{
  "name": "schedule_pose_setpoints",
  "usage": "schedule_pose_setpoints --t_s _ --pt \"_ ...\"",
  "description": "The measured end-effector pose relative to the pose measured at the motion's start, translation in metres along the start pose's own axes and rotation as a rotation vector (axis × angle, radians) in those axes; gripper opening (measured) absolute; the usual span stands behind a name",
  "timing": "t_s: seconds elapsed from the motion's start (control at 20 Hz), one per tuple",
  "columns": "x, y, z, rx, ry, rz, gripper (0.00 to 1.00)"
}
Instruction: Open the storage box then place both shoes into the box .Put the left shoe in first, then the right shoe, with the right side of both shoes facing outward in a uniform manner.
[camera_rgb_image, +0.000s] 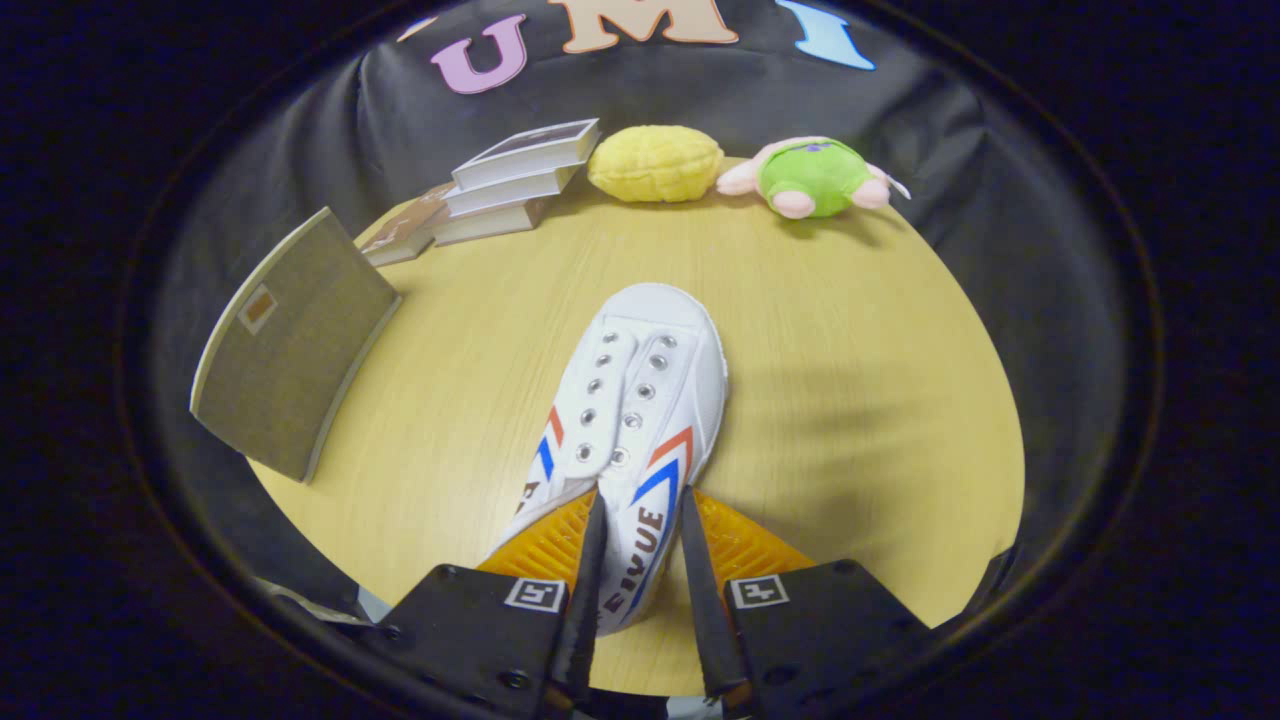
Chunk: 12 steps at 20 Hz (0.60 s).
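A white canvas shoe (640, 400) with red and blue stripes points away from me, toe toward the back of the round wooden table (850, 400). My gripper (642, 510) is shut on the shoe's right side wall near the heel, one finger inside the opening and one outside. The shoe seems lifted slightly, its heel end hidden between the fingers. The storage box's lid (290, 345), a flat olive-grey panel, stands tilted open to the left of the shoe.
A stack of books (500, 185) lies at the back left of the table. A yellow plush peanut (655, 163) and a green plush turtle (812, 177) sit along the back edge. Black cloth surrounds the table.
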<state>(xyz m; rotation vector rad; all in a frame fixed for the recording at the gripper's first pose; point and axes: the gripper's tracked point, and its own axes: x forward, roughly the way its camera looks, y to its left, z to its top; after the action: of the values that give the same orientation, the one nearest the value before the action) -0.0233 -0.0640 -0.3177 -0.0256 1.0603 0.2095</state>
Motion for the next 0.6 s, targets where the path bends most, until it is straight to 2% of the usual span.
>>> schedule_pose_setpoints --t_s 0.1,0.15,0.2,0.25,0.6 --pt "-0.001 -0.003 0.001 0.041 0.002 -0.028 0.45" --pt "-0.001 -0.004 -0.001 0.055 0.012 -0.036 0.27" --pt "-0.003 -0.015 0.001 0.098 0.0 -0.075 0.27" --pt "-0.007 -0.015 0.002 0.127 0.003 -0.072 0.07" --pt "-0.02 -0.005 0.013 0.34 -0.016 -0.03 0.07"
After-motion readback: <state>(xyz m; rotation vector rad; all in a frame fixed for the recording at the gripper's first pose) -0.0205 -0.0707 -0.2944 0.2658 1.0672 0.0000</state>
